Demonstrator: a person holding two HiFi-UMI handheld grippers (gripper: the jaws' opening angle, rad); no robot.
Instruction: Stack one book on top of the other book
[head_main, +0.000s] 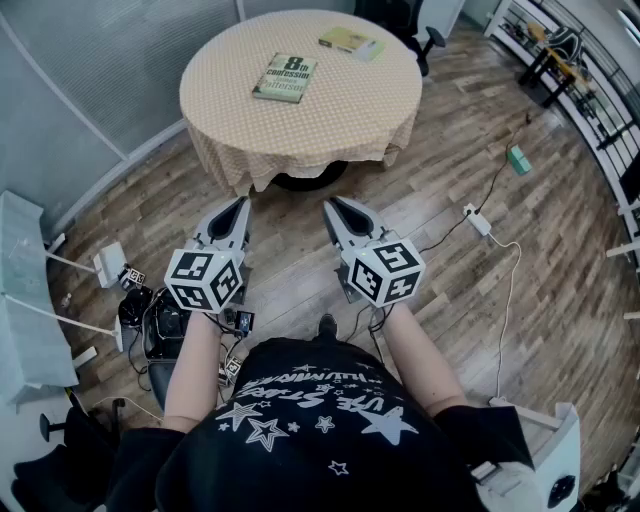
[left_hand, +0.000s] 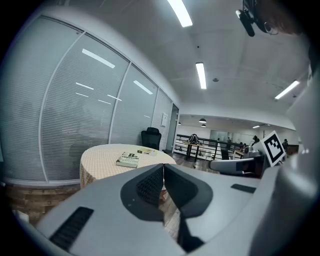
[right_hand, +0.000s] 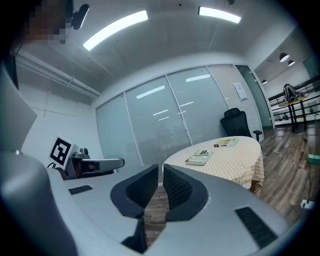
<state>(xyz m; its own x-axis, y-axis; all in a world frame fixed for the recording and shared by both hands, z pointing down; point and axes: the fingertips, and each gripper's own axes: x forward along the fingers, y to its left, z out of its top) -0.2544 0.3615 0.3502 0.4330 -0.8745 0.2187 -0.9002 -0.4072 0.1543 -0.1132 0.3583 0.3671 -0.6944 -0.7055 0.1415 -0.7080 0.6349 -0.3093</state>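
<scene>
Wooden plank flooring (head_main: 450, 280) in mixed browns fills most of the head view. A white adapter (head_main: 478, 220) and thin cables (head_main: 505, 300) lie across it at the right. Toward the top stands a round worktop (head_main: 330, 110), draped to well below its edge in a beige, finely checked cloth. Frosted glass walls (head_main: 90, 70) with horizontal blinds curve round behind it. A black office chair (right_hand: 235, 122) sits at its far side, and a dark railing (head_main: 590, 70) runs along the right. Long strip lights (left_hand: 201, 75) glow on the ceiling.

Two books lie flat on the cloth, apart from each other. A green book (head_main: 285, 77) rests left of centre; its cover shows a large "8" and, below it, a word that looks like "confession" — the smaller print is too fine to read. A yellowish book (head_main: 351, 42) lies near the far edge; its cover cannot be read.

The person stands well back from the worktop, in a black T-shirt (head_main: 320, 420) printed with white stars and lettering that is not legible. The left hand-held gripper (head_main: 243, 203) and the right hand-held gripper (head_main: 333, 203) are held out side by side over the floor, pointing towards the worktop. Each has its jaws closed together with nothing between them.
</scene>
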